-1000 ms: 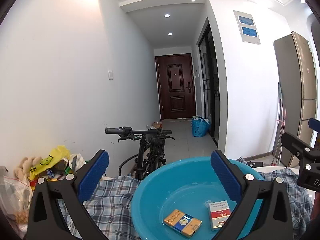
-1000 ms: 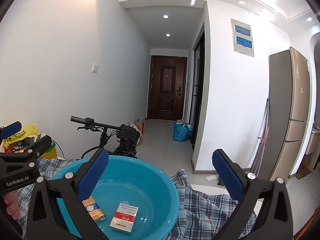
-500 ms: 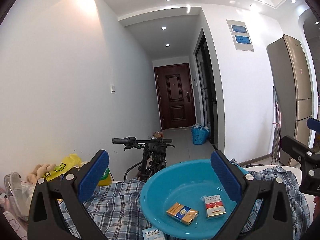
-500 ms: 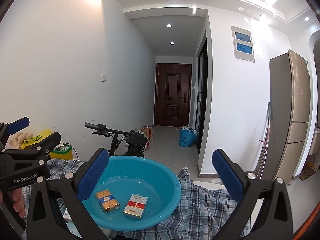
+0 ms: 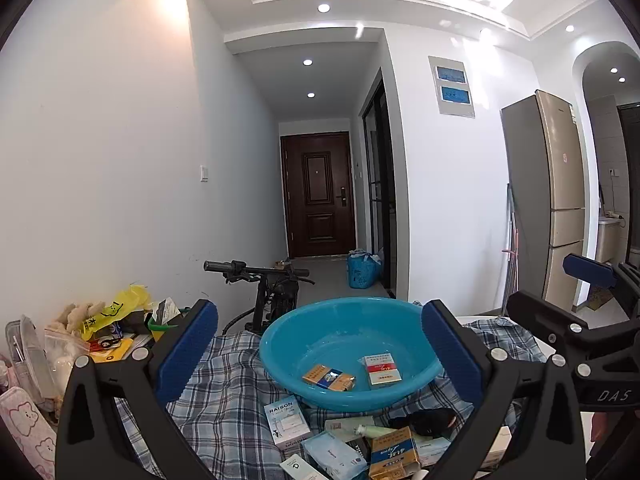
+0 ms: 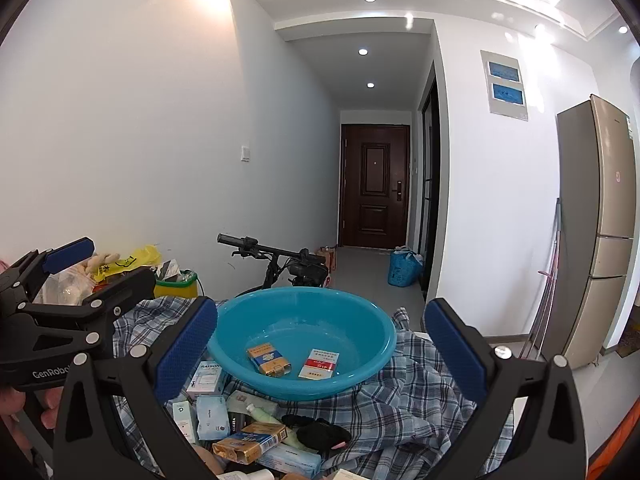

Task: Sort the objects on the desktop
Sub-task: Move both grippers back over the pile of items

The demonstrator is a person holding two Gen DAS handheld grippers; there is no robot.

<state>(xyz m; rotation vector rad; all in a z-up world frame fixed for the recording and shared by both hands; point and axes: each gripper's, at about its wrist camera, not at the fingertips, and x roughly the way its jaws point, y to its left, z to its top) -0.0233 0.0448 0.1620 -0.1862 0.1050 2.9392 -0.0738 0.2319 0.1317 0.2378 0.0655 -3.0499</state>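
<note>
A blue basin (image 5: pixel 348 344) sat on the plaid cloth (image 5: pixel 224 408), holding an orange pack (image 5: pixel 328 377) and a red-and-white pack (image 5: pixel 383 368). Just in front of the basin lay a heap of small boxes (image 6: pixel 244 428). I held my left gripper (image 5: pixel 320 354) and right gripper (image 6: pixel 320 356) with jaws spread, empty.

The setting is a private home, viewed toward its entrance hallway. A dark wooden front door (image 5: pixel 318 196) closes the far end of a tiled corridor lit by recessed ceiling lights, with a tall refrigerator (image 5: pixel 548 200) standing at the right. A bicycle (image 6: pixel 280 264) is parked against the white wall, and a plaid cloth (image 6: pixel 420 392) covers the table in front.
</note>
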